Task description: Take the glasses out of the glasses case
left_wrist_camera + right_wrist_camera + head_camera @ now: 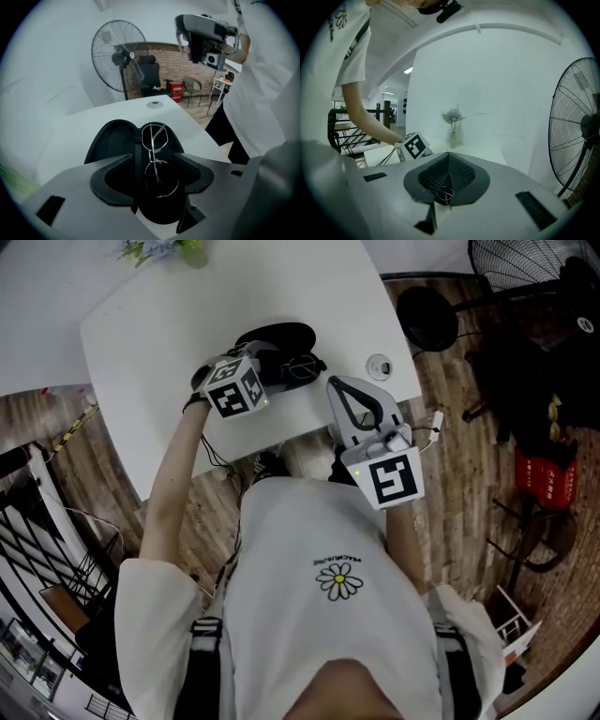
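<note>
The right claw (pixel 449 154), jaws together, faces a flower vase (pixel 453 138) and fan (pixel 576 129).

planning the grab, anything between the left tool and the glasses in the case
Nothing: the left gripper view shows a bare gap from the left tool to the glasses.

No wording can be read. The white shirt (pixel 328 615) carries one short line of black print (pixel 337 562) just above a daisy picture (pixel 338 581), too small to make out. The cube (pixel 234 388) on the left gripper (pixel 281 367) and the cube (pixel 394 480) on the right gripper (pixel 336 383) bear black-and-white square markers, patterns only
</note>
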The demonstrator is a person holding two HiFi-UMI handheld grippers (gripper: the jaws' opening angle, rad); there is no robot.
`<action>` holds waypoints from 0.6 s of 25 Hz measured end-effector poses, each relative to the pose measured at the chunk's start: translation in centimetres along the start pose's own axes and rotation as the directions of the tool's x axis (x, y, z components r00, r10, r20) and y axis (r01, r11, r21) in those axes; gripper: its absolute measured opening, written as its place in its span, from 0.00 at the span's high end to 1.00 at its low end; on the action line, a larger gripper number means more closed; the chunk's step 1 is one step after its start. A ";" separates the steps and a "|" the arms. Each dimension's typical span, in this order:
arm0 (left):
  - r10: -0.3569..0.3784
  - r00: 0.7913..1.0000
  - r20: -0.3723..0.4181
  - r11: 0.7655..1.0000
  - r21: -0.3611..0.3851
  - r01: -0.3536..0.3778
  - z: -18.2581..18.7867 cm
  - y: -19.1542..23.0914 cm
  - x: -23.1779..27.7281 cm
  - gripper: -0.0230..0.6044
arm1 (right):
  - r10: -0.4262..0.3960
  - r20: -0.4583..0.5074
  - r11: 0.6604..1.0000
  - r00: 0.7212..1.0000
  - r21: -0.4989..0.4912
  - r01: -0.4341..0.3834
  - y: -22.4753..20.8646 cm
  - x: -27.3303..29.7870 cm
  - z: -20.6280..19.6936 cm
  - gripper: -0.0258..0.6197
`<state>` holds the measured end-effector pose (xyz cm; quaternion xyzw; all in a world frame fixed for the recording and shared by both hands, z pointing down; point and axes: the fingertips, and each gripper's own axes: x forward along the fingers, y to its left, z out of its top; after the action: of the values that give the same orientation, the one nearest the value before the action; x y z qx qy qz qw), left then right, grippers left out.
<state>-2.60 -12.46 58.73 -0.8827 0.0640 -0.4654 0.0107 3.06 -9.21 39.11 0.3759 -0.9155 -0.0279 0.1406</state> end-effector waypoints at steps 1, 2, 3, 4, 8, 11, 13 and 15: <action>-0.001 1.000 -0.006 1.000 0.025 0.001 0.1 -0.2 0.1 0.51 | 0.003 -0.005 1.000 1.000 -0.005 -0.003 0.0 0.0 -0.1 0.95; -0.006 1.000 -0.012 0.999 0.037 0.006 0.2 -0.4 0.2 0.52 | 0.006 -0.015 1.000 1.000 -0.017 -0.006 0.0 0.0 -0.2 0.95; -0.012 1.000 -0.016 0.999 0.039 0.012 0.2 -0.5 0.3 0.52 | 0.008 -0.026 0.999 1.000 -0.031 -0.009 0.1 0.0 -0.4 0.95; -0.017 1.000 -0.019 0.999 0.039 0.017 0.2 -0.5 0.4 0.52 | 0.009 -0.036 0.999 0.999 -0.043 -0.011 0.1 0.0 -0.6 0.95; 0.002 0.999 -0.034 0.995 0.101 0.001 0.2 -0.9 0.3 0.53 | 0.002 -0.047 0.999 0.999 -0.040 -0.004 0.1 -0.2 -1.0 0.95; 0.028 0.999 -0.040 0.989 0.150 -0.022 0.2 -1.3 0.2 0.53 | -0.003 -0.056 0.999 0.998 -0.048 0.001 -0.1 -0.3 -1.2 0.94; 0.038 0.999 -0.039 0.985 0.169 -0.031 0.2 -1.4 0.1 0.53 | -0.007 -0.052 0.999 0.999 -0.047 0.004 -0.1 -0.3 -1.1 0.95; 0.052 0.998 -0.033 0.982 0.186 -0.045 0.4 -1.4 0.0 0.53 | -0.007 -0.054 0.999 0.999 -0.048 0.005 -0.1 -0.2 -1.0 0.95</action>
<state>-2.15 -11.11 58.66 -0.8671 0.0420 -0.4856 0.1026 3.59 -9.07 40.02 0.3757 -0.9093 -0.0403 0.1742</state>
